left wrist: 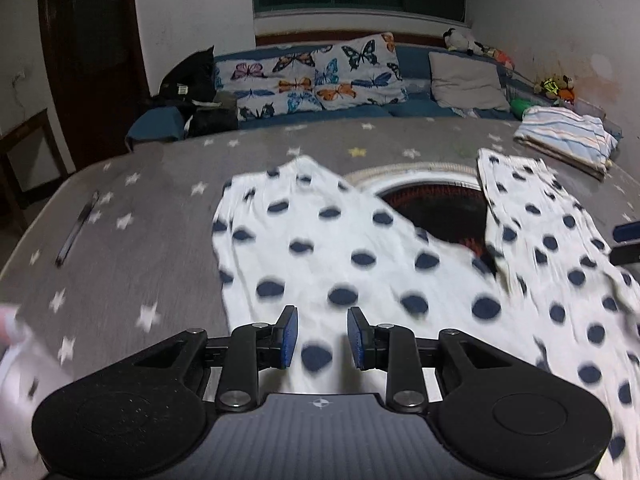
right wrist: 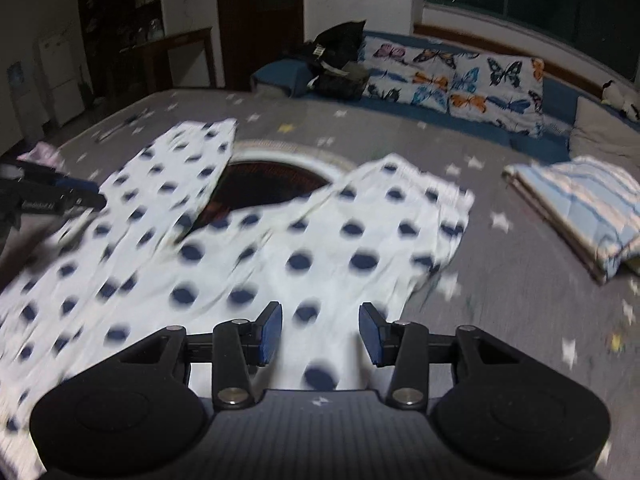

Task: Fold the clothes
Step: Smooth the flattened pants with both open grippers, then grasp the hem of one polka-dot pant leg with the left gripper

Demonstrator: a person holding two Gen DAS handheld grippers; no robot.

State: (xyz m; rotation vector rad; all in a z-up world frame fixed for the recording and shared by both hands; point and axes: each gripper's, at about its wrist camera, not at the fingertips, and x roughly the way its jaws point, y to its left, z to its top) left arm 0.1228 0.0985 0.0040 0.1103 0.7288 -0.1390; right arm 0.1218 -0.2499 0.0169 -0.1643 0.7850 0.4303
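hovering low over white dotted pants (left wrist: 360, 264), left gripper (left wrist: 322, 336) with blue pads apart, nothing between. same for right gripper (right wrist: 320, 332), gap a bit wider, nothing held. spread flat on grey star bedsheet (left wrist: 152, 208), pants with two legs pointing away, a dark round patch (left wrist: 436, 208) between them. seen only from left wrist: a dark pen-like thing (left wrist: 76, 232) on bare sheet to the left. seen only from right wrist: bare sheet right of the pants, up to folded striped cloth (right wrist: 588, 208). farther back, butterfly blanket (right wrist: 460, 80) and grey pillow (left wrist: 466, 80) along the wall.
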